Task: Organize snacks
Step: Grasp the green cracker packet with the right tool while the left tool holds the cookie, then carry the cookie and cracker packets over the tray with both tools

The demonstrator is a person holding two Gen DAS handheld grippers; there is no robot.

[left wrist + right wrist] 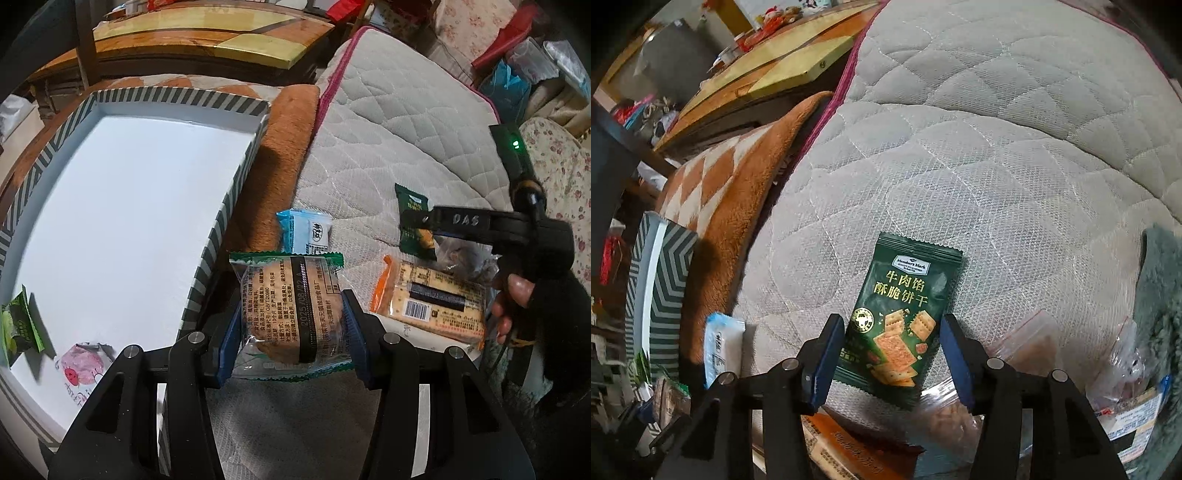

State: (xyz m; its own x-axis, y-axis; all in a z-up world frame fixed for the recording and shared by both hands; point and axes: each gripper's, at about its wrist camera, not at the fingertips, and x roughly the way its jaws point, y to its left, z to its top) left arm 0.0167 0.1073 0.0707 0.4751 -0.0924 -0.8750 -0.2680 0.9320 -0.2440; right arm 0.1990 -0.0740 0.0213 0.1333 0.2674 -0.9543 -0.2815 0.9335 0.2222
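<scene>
Fingers (352, 325) of left gripper (290, 326) pinch clear biscuit pack (288, 314) by its sides, held just right of striped box (221, 221) wall. Right gripper (892, 352) fingers (827, 350) spread, straddling dark green cracker packet (905, 314) flat on quilted mattress (960, 147), pads not touching. Light blue packet (304, 230) and orange-edged cracker pack (432, 302) nearby. Green packet (20, 325) and pink snack (81, 365) lie inside box.

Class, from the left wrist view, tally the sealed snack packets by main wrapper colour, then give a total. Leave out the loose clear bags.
Light green packet: 1
Pink packet: 1
Blue packet: 1
Dark green packet: 1
Orange-edged packet: 1
Green-edged clear packet: 1
Total: 6
</scene>
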